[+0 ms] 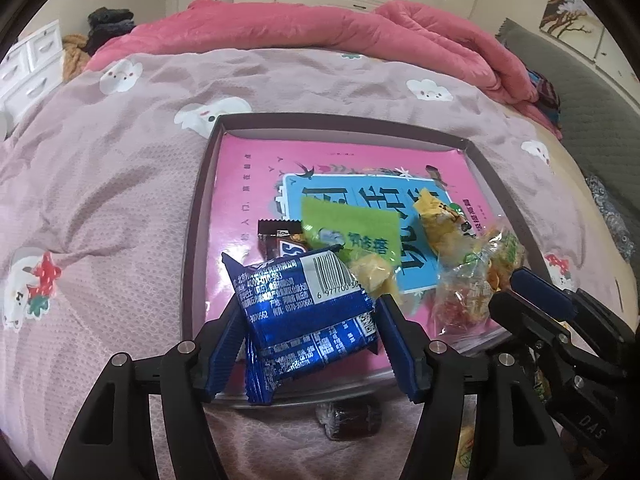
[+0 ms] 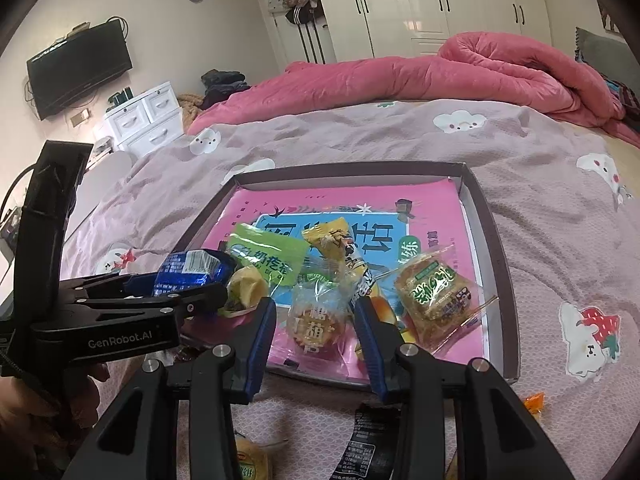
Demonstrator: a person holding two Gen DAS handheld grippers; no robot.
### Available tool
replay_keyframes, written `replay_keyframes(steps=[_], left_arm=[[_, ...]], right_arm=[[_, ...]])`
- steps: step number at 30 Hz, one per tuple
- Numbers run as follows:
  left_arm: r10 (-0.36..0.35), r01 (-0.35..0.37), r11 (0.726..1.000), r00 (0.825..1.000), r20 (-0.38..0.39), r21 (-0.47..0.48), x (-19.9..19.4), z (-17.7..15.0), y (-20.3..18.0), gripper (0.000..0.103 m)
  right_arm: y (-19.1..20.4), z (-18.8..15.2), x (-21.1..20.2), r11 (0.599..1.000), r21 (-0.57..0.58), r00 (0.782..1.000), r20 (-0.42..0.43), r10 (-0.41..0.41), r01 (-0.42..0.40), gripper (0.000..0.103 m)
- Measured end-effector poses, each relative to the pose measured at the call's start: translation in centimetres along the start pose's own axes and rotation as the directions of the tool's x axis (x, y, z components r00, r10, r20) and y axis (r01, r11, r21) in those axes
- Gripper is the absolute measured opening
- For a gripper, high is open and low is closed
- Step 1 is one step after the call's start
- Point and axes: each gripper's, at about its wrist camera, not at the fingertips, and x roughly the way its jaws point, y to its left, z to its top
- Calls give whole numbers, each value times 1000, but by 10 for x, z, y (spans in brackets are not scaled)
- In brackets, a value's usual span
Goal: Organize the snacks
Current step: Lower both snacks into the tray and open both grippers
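Observation:
A shallow brown tray (image 1: 208,184) lies on the bed with a pink book inside. My left gripper (image 1: 310,308) stands around two stacked blue snack packets (image 1: 304,304) at the tray's near rim; its pads look loose on them. Beyond lie a brown chocolate bar (image 1: 280,240), a green packet (image 1: 352,228) and a yellow packet (image 1: 436,216). My right gripper (image 2: 314,306) is shut on a clear-wrapped round pastry (image 2: 316,328) over the tray's near edge. A green-labelled clear pastry (image 2: 436,292) lies to its right. The left gripper (image 2: 196,284) shows side-on at the left.
Loose on the bedspread before the tray are a dark candy (image 1: 348,420), a black wrapper (image 2: 372,428), a yellow packet (image 2: 248,456) and an orange candy (image 2: 534,402). A pink quilt (image 2: 440,76) is bunched at the far side. White drawers (image 2: 148,120) stand left.

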Motion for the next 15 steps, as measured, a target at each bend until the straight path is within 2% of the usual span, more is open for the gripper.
replay_keyframes(steps=[15], left_arm=[[-25,25,1000,998,50,-12,-22,7,0,73]], right_arm=[[-7,3,-9,999,22,999,35,-27,26,47]])
